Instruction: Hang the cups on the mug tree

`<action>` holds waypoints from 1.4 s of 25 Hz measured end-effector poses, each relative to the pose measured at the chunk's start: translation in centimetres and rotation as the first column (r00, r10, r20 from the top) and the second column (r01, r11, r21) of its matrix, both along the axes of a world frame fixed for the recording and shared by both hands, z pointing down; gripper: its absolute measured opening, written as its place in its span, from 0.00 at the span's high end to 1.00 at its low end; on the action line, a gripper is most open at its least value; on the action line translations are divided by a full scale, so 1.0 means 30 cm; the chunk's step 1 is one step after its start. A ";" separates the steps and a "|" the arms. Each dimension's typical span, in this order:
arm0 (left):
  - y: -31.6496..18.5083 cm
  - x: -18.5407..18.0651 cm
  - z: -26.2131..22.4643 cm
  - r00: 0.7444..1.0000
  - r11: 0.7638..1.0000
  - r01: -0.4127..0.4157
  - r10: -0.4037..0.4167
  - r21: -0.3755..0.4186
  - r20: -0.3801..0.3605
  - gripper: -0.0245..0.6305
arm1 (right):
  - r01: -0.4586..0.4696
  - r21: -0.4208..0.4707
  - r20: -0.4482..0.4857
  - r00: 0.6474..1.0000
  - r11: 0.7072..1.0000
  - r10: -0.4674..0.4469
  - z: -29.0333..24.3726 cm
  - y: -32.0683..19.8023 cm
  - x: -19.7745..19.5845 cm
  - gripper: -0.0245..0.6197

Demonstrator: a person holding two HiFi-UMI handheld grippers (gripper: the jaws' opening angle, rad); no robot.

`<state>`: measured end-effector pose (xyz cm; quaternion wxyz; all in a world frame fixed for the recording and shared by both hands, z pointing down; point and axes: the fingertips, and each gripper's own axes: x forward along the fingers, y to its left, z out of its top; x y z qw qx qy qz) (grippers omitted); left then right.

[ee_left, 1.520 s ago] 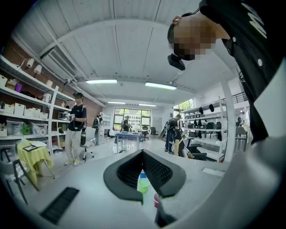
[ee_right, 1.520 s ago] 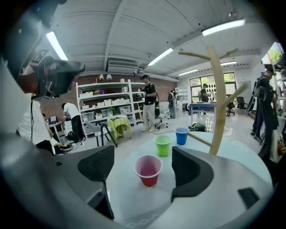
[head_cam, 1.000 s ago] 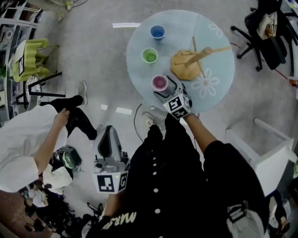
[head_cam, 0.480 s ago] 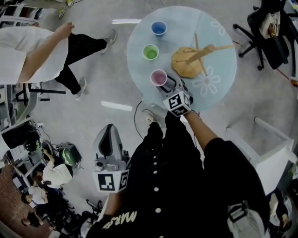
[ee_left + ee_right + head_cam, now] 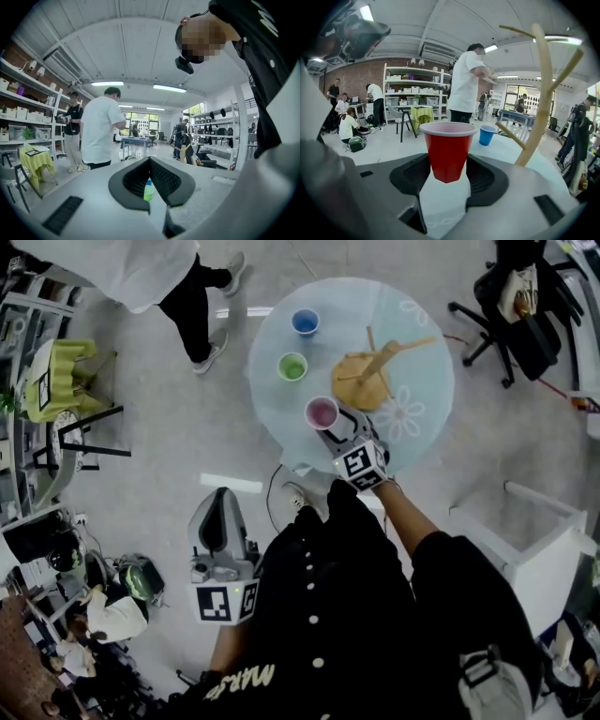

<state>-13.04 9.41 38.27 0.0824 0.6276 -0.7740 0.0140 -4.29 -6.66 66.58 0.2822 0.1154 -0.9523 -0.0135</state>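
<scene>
My right gripper (image 5: 449,165) is shut on a red cup (image 5: 447,150); its jaws have just been closing round it. The cup hangs upright above the round table, whose pale top (image 5: 506,146) lies below. From the head view the red cup (image 5: 322,412) shows its pink inside just ahead of the right gripper (image 5: 330,426). The wooden mug tree (image 5: 367,376) stands to the right of it, its trunk and branches (image 5: 539,93) bare. A green cup (image 5: 292,366) and a blue cup (image 5: 305,322) stand further back. My left gripper (image 5: 217,502) is shut and empty, held low over the floor.
The round glass table (image 5: 427,418) has flower prints. A person in a white shirt (image 5: 141,273) walks past its far left side. A black office chair (image 5: 525,310) stands at the right, a white frame (image 5: 525,549) at the near right, a yellow-draped chair (image 5: 61,362) at the left.
The right gripper's jaws closed on the red cup and raised it from the table. The person in white walked from the lower left to the upper left. The left gripper rose slightly.
</scene>
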 end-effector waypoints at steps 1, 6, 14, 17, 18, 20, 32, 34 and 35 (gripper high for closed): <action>0.000 0.002 -0.023 1.000 1.000 -0.004 0.004 0.017 0.007 0.96 | -0.004 0.003 0.003 1.000 1.000 0.004 -0.024 0.000 0.018 0.58; 0.006 0.009 -0.134 1.000 0.995 -0.022 0.020 0.096 0.024 0.96 | -0.038 0.029 -0.010 0.999 0.999 0.038 -0.120 0.009 0.128 0.58; -0.016 0.035 -0.249 0.997 0.978 -0.075 0.071 0.192 0.030 0.96 | -0.097 0.120 -0.051 0.993 0.988 0.103 -0.265 -0.048 0.299 0.59; -0.040 0.058 -0.273 0.994 0.970 -0.105 0.100 0.218 0.032 0.96 | -0.118 0.154 -0.077 0.988 0.981 0.131 -0.285 -0.075 0.379 0.58; -0.045 0.063 -0.280 0.994 0.968 -0.113 0.108 0.225 0.032 0.96 | -0.128 0.164 -0.084 0.986 0.978 0.144 -0.288 -0.085 0.406 0.58; -0.052 0.070 -0.292 0.992 0.964 -0.125 0.120 0.236 0.033 0.96 | -0.154 0.186 -0.100 0.980 0.970 0.175 -0.289 -0.113 0.460 0.59; -0.078 0.110 -0.340 0.988 0.947 -0.154 0.150 0.280 0.036 0.96 | -0.137 0.477 -0.176 0.953 0.868 0.247 -0.551 -0.487 0.627 0.58; -0.078 0.121 -0.345 0.988 0.946 -0.153 0.149 0.285 0.037 0.96 | -0.105 0.509 -0.202 0.950 0.854 0.237 -0.599 -0.535 0.635 0.58; -0.079 0.126 -0.346 0.988 0.946 -0.153 0.149 0.286 0.037 0.96 | -0.088 0.527 -0.209 0.951 0.846 0.229 -0.628 -0.556 0.633 0.58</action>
